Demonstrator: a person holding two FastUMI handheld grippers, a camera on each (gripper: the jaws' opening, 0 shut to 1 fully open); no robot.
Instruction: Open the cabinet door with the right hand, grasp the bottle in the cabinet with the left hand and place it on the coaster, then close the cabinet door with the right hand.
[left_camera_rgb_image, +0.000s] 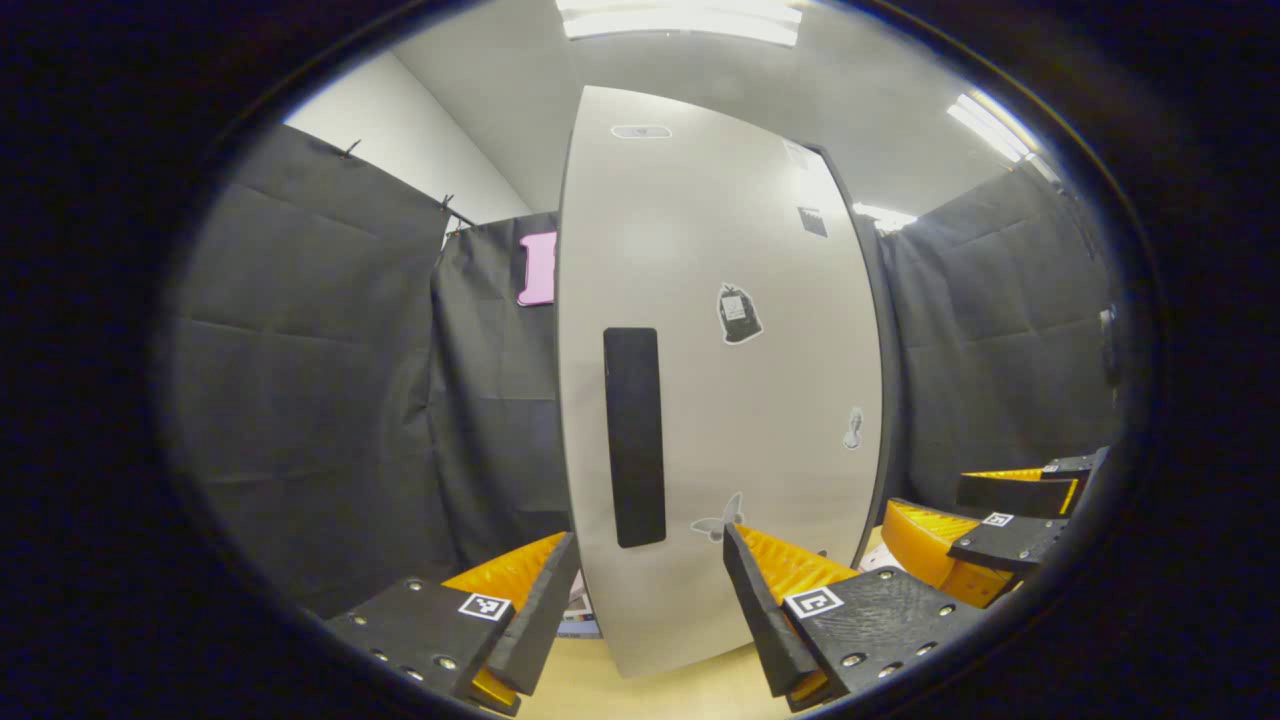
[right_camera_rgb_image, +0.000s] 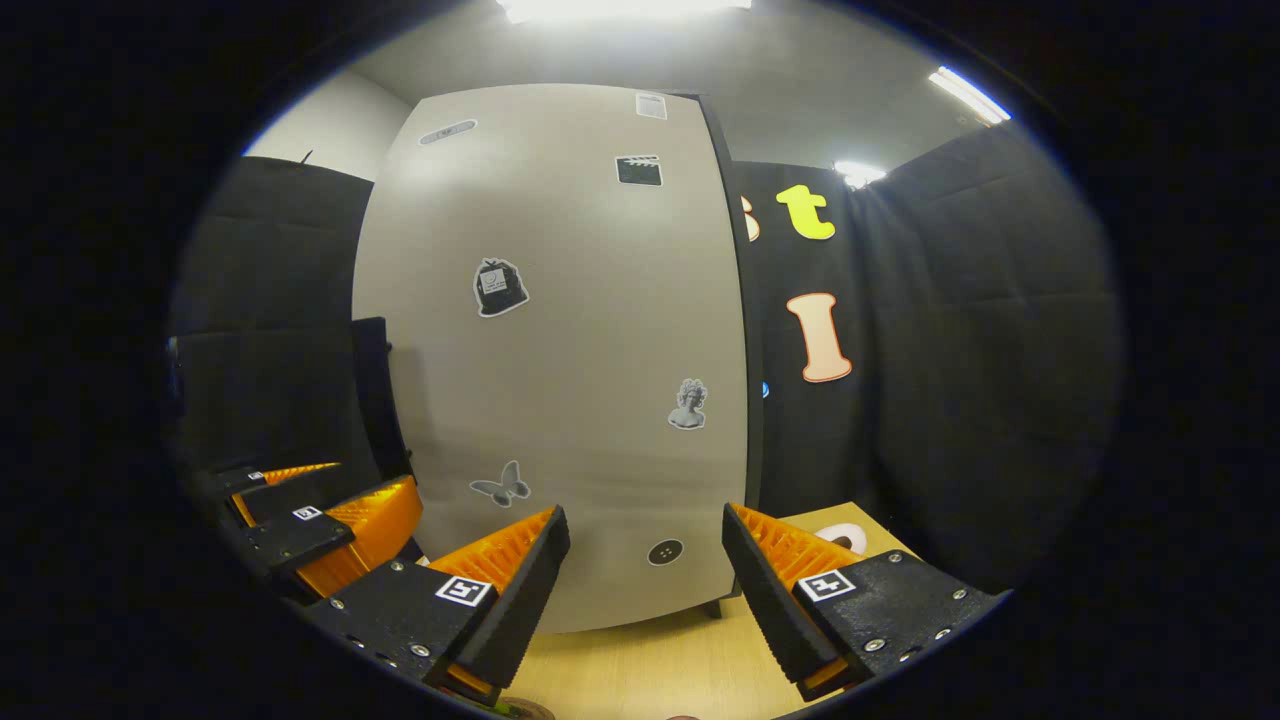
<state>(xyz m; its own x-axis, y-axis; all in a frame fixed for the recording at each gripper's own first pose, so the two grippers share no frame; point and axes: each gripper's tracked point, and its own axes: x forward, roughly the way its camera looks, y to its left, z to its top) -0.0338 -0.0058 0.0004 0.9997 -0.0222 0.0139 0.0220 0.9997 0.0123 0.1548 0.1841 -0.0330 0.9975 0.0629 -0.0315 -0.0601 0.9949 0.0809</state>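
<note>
The cabinet door (left_camera_rgb_image: 720, 380) stands closed, a pale panel dotted with small stickers, so the bottle inside is hidden and cannot be placed more exactly than that. A tall black handle (left_camera_rgb_image: 634, 437) runs down the door's edge at about 9 o'clock from the panel's centre in the left gripper view; in the right gripper view it shows as a dark strip (right_camera_rgb_image: 372, 395) at the door's 9 o'clock side.

The right gripper (right_camera_rgb_image: 645, 590) faces the door with its fingers spread wide and nothing between them, apparently readied to take the handle, since opening the door is its job and is not yet done. The left gripper (left_camera_rgb_image: 650, 610) also hangs before the door, fingers apart and empty, likely waiting to reach in once the door swings.

Both hover above the light wooden bench (right_camera_rgb_image: 650, 680). A pale round object (right_camera_rgb_image: 843, 537) lies on the bench at 3 o'clock of the cabinet's base, possibly the coaster, though it is too small to be sure.
</note>
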